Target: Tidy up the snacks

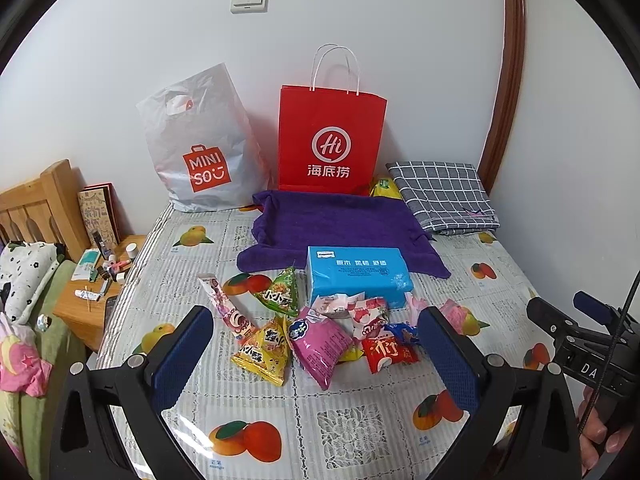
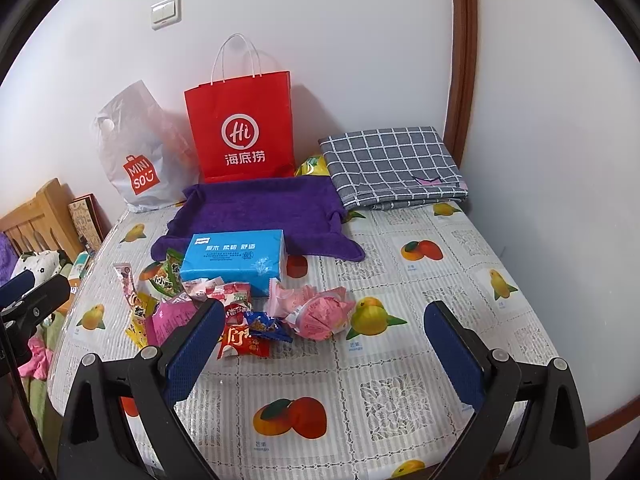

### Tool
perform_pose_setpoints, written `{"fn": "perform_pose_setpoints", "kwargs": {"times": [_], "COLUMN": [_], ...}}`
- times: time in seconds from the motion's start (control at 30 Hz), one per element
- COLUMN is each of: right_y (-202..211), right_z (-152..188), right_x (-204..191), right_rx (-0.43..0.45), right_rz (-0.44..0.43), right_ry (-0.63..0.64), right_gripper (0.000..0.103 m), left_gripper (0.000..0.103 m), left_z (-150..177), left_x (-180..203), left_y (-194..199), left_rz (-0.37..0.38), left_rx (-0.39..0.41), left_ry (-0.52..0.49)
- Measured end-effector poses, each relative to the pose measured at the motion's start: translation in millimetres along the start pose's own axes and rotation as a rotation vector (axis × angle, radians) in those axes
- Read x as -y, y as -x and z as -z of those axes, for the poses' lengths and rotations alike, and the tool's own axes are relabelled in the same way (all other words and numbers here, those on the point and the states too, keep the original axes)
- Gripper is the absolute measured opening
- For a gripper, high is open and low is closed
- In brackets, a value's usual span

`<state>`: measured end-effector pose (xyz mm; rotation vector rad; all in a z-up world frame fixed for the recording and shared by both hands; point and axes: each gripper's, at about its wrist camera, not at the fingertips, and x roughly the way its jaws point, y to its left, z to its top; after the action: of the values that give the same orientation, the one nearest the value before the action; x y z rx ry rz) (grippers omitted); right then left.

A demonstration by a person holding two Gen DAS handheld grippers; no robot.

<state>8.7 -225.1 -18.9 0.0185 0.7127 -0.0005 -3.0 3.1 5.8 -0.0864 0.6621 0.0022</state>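
Several small snack packets lie heaped on the fruit-print tablecloth: a yellow triangular packet, a green one, a magenta bag, a red packet and a long pink stick pack. A round pink packet lies at the heap's right. Behind the heap a blue tissue pack rests on a purple towel. My left gripper is open, its fingers straddling the heap from the near side. My right gripper is open over bare cloth right of the heap.
A red paper bag and a white Miniso plastic bag stand against the back wall. A folded grey checked cloth lies at the back right. Left of the table are a wooden bedside stand with small bottles and a bed.
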Motion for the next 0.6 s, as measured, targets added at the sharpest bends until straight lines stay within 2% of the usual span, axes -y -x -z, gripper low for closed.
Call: {"fn": "perform_pose_setpoints", "kwargs": {"times": [0.6], "right_y": [4.6], "right_z": [1.1], "right_x": [-2.8], "right_rx": [0.018], "right_rz": [0.021], "right_ry": [0.013], "right_gripper": [0.099], "left_gripper": [0.103], "left_z": [2.2], "left_x": [3.5], "left_y": [-0.5], "left_rz": [0.007], "left_rx": [-0.003], "left_ry": [-0.002]}}
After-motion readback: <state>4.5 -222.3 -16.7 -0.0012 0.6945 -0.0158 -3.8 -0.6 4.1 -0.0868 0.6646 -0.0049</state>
